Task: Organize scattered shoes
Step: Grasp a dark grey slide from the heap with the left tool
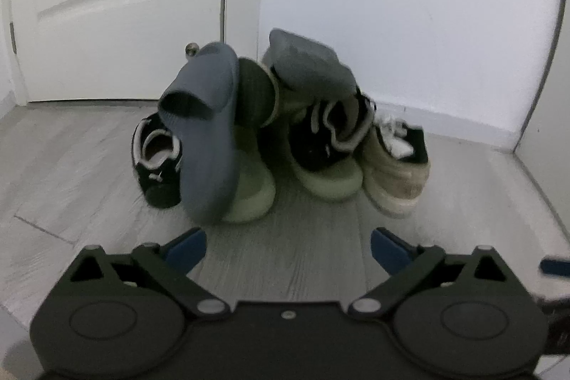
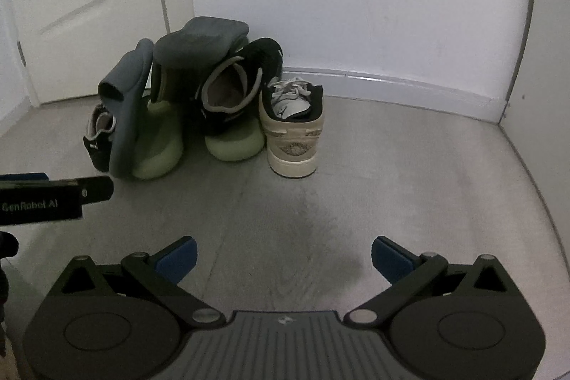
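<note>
Fingers of the left gripper (image 1: 288, 250) and right gripper (image 2: 284, 258) are spread wide and empty. Shoes are heaped on the floor (image 2: 392, 184) at the far wall: blue slipper (image 1: 205, 130) leaning on a green slipper (image 1: 249, 187), beige sneaker (image 2: 294, 130) rightmost. Approach is judged underway; one shoe must next be singled out.

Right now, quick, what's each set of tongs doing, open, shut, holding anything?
Left tongs: open, empty, short of the shoes.
Right tongs: open, empty, over bare floor.
</note>
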### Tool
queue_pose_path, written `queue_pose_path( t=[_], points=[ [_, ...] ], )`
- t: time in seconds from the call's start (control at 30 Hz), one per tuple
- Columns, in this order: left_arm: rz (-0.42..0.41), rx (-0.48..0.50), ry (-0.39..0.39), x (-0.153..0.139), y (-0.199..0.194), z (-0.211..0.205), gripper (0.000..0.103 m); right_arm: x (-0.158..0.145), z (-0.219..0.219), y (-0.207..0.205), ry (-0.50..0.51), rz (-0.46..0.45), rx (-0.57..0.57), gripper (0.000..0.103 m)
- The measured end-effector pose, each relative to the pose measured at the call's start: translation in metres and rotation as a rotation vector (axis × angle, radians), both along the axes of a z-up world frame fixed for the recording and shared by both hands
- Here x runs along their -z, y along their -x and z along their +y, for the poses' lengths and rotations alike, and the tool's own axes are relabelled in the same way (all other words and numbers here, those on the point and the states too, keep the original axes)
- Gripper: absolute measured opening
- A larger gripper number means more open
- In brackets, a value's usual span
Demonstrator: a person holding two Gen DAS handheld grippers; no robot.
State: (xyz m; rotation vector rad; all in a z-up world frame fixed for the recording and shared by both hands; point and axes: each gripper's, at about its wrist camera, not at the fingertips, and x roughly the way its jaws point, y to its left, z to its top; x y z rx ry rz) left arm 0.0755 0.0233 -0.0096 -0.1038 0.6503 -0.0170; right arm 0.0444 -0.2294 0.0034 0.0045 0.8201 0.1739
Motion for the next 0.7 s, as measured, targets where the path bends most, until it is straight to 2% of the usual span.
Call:
queue_pose_path(
  t=[0.13,0.3,0.37,0.43,0.5,0.7],
  points=[
    [-0.065,-0.003,0.045,-0.008,-0.015,0.006,0.097,0.006,-0.008,-0.013,-0.051,0.009,0.021,0.103],
    [-0.14,-0.029,0.044,-0.014,-0.034,0.011,0.095,0.012,-0.012,-0.028,-0.085,0.024,0.048,0.103],
    [-0.173,-0.061,0.059,-0.014,-0.045,0.019,0.09,0.014,-0.013,-0.032,-0.097,0.026,0.051,0.103],
    [-0.202,-0.098,0.09,-0.012,-0.054,0.027,0.076,0.016,-0.013,-0.036,-0.106,0.028,0.053,0.103],
    [-0.218,-0.13,0.1,-0.01,-0.064,0.032,0.071,0.018,-0.014,-0.039,-0.111,0.028,0.054,0.103],
    [-0.235,-0.149,0.042,0.007,-0.095,0.04,0.057,0.026,-0.015,-0.047,-0.121,0.008,0.053,0.103]
  ],
)
